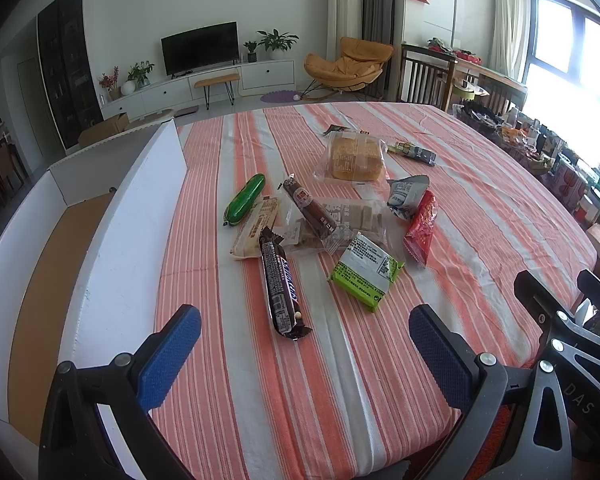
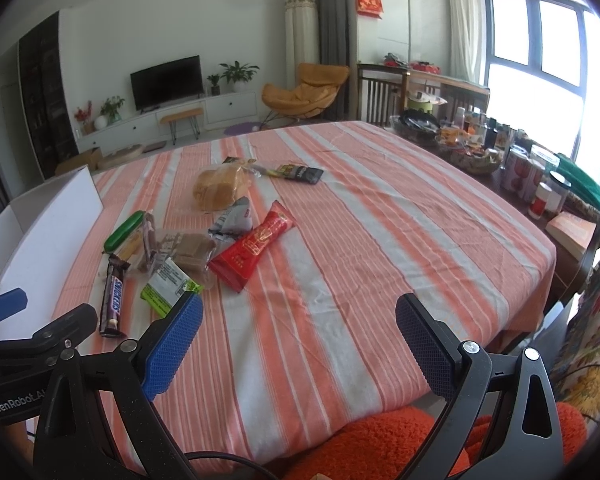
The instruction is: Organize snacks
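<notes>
Presently, both grippers hover above the near edge of the counter (image 1: 480, 184), which is covered in an orange-and-white striped cloth. The left gripper (image 1: 304, 340) has its fingers spread wide apart and holds nothing; the right gripper (image 2: 300, 340) likewise stands with fingers apart and empty.

The snacks lie in a loose cluster mid-counter. The Snickers bar (image 1: 280, 284) lies nearest the left gripper, its long axis running from near edge to far, tilted slightly leftward at the far end. The green sausage-shaped pack (image 1: 245, 199) lies diagonally, far end pointing right. A brown stick (image 1: 309, 208) rests across a clear wafer pack (image 1: 352, 216). The lime-green packet (image 1: 366, 270) lies flat just right of the Snickers bar. The red packet (image 2: 256, 246) points diagonally toward the far right. A wrapped bread loaf (image 1: 354, 158) sits farther back.

A white open box (image 1: 132, 216) stands along the counter's left side.
</notes>
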`<move>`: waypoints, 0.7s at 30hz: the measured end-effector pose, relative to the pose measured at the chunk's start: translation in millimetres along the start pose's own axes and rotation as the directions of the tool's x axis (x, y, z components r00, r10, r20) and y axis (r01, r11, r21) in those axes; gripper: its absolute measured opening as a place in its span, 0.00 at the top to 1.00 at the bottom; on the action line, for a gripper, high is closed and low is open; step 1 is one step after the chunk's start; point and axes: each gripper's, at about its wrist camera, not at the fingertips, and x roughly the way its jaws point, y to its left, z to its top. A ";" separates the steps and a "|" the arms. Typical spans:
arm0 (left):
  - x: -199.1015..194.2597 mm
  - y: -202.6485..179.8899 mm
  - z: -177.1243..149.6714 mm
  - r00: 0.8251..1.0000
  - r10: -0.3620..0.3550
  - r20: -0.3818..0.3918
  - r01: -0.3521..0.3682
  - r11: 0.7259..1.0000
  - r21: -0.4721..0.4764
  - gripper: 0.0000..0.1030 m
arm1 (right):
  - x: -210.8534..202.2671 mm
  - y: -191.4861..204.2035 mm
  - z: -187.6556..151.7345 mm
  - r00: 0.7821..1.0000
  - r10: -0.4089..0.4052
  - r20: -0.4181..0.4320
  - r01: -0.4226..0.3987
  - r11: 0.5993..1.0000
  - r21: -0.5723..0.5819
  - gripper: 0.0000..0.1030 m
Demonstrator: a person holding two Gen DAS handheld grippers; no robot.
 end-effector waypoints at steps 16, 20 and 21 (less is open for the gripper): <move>20.3 7.5 -6.1 0.994 -0.055 -0.095 0.052 0.998 -0.033 0.00 | 4.0 0.1 -1.9 1.000 0.006 -0.011 -0.006 1.000 0.012 0.04; 42.0 10.2 -15.1 0.978 -0.081 -0.191 0.072 0.996 -0.055 0.00 | 6.0 -1.7 -2.3 1.000 0.014 -0.022 -0.013 1.000 0.025 0.04; 47.2 11.2 -17.7 0.974 -0.088 -0.211 0.076 0.995 -0.062 0.00 | 6.2 -1.8 -2.7 1.000 0.016 -0.025 -0.015 0.999 0.029 0.04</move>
